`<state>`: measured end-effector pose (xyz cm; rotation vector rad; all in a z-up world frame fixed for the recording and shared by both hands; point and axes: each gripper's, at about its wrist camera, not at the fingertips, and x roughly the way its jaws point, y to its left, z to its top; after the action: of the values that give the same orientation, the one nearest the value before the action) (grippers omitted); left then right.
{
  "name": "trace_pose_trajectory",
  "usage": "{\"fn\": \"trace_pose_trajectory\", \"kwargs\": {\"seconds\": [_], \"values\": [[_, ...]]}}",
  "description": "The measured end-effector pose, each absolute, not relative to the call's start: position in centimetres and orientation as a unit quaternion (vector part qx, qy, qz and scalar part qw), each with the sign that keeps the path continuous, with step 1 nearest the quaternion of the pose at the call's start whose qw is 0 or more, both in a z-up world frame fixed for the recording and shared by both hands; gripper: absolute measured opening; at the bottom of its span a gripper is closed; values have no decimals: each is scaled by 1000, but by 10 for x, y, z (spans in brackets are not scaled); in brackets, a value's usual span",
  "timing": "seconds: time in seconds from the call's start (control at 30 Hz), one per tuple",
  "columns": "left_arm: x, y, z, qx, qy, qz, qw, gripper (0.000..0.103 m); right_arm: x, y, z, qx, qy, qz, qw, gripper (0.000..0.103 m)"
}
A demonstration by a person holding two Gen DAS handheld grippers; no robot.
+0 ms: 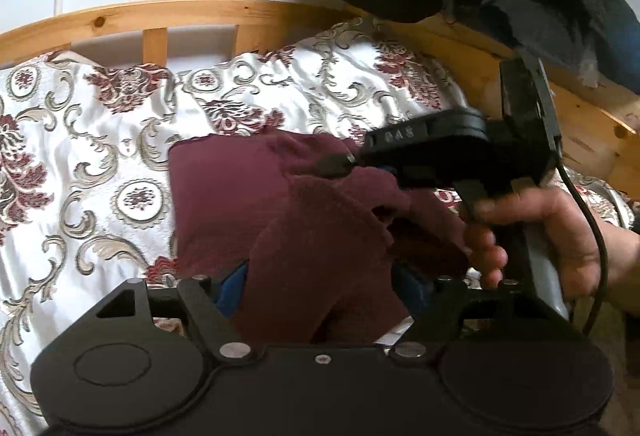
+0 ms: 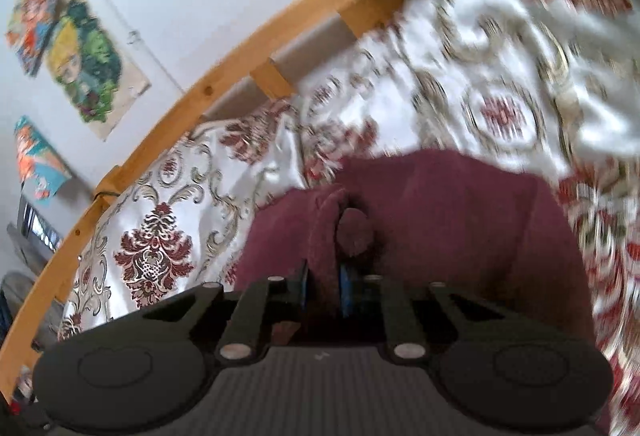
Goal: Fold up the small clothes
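Right tool (image 2: 325, 272) first: its jaws stand nearly together, and a ridge of the maroon garment (image 2: 440, 220) is pinched between the blue pads, so it grips cloth. From the left wrist view the same tool reaches in from the right, a hand (image 1: 560, 236) round its handle, its tip on the upper fold of the garment (image 1: 224, 196). Left tool (image 1: 316, 300) sits at the near edge, jaws well apart, with a loose hump of maroon cloth bulging up between the fingers; whether the pads press on it cannot be told. The garment lies on the patterned bedspread (image 1: 80, 156) of the bed, flat on its left part, bunched toward the right. Directly ahead of both tools, it is nearest the left one. Judging by this, the fold should carry the pinched edge across the flat part.
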<state>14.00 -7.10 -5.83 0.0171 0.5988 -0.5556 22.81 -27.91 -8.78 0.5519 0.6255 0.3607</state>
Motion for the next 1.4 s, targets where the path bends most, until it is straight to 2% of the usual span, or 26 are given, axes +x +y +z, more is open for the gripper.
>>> {"fn": "trace_pose_trajectory", "kwargs": {"seconds": [0.37, 0.73, 0.87, 0.97, 1.03, 1.17, 1.23, 1.33, 1.4], "values": [[141, -126, -56, 15, 281, -322, 904, 77, 217, -319, -53, 244, 250, 156, 924, 17], [150, -157, -69, -10, 295, -373, 880, 77, 211, -360, -65, 275, 262, 102, 919, 17], [151, -152, -70, -25, 297, -381, 875, 81, 212, -363, -75, 276, 284, 85, 914, 18], [149, -141, -67, -47, 296, -384, 873, 85, 210, -366, -77, 280, 287, 71, 913, 30], [148, -133, -63, -66, 297, -383, 872, 87, 207, -369, -77, 286, 284, 66, 913, 51], [143, -119, -54, -91, 288, -374, 877, 99, 198, -370, -78, 292, 292, 63, 909, 73], [138, -111, -49, -94, 281, -364, 883, 101, 191, -369, -77, 291, 296, 66, 907, 86], [133, -99, -42, -98, 278, -339, 893, 102, 182, -365, -73, 283, 302, 70, 908, 97], [130, -89, -40, -111, 281, -321, 898, 102, 176, -361, -71, 276, 306, 67, 909, 100]]}}
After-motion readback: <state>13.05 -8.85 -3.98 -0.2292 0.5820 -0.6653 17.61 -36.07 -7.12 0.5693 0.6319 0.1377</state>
